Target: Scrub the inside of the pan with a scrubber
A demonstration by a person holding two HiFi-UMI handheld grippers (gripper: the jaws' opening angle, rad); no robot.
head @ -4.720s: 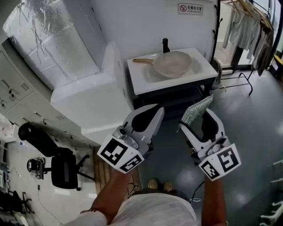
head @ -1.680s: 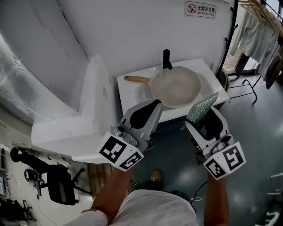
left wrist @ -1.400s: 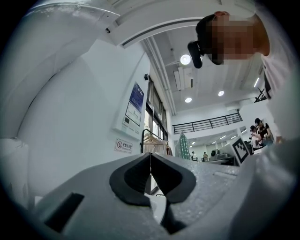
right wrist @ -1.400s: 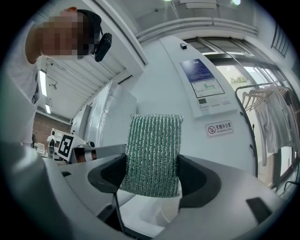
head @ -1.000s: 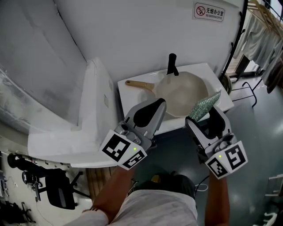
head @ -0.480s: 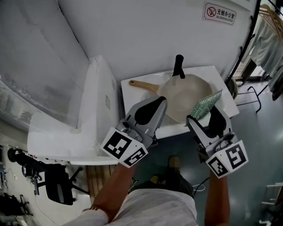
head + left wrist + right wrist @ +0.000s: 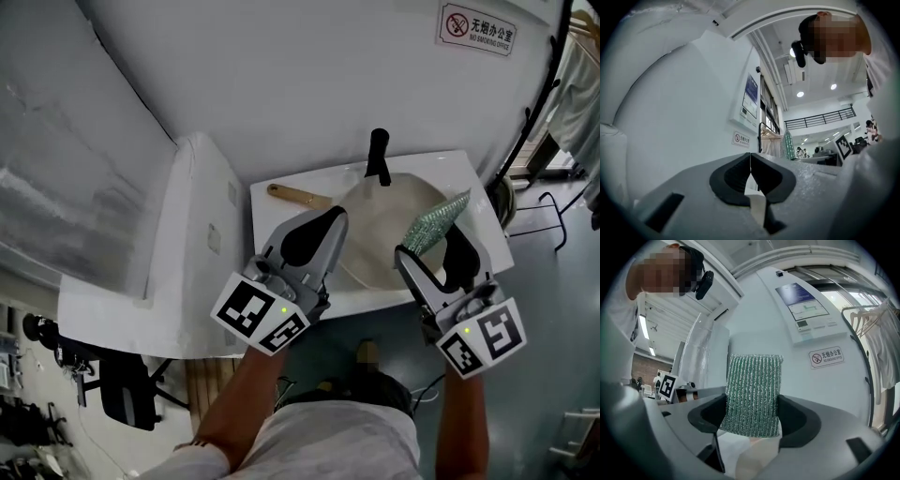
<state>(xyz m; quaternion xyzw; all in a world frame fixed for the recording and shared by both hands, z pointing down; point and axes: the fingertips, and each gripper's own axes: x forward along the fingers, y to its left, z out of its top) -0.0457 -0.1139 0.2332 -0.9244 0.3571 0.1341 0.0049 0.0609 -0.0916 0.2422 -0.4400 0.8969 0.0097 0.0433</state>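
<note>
A cream pan [image 7: 394, 225] with a wooden handle [image 7: 295, 196] lies in the white sink [image 7: 281, 214] against the wall, seen in the head view. My right gripper [image 7: 441, 242] is shut on a green glittery scrubber [image 7: 433, 222], held upright above the pan's near right side; the scrubber [image 7: 752, 394] fills the gap between the jaws in the right gripper view. My left gripper [image 7: 319, 234] hangs over the sink's near left part, shut and empty, its pads [image 7: 740, 173] meeting in the left gripper view.
A black faucet [image 7: 378, 156] rises behind the pan. A white wrapped block [image 7: 178, 253] stands left of the sink. A no-smoking sign [image 7: 478, 28] hangs on the wall. A black clothes rack [image 7: 539, 103] stands to the right, above dark floor.
The view has closed in on the sink: the pan now lies right beneath both grippers. Both grippers keep their pose, the scrubber still held in the right one.
</note>
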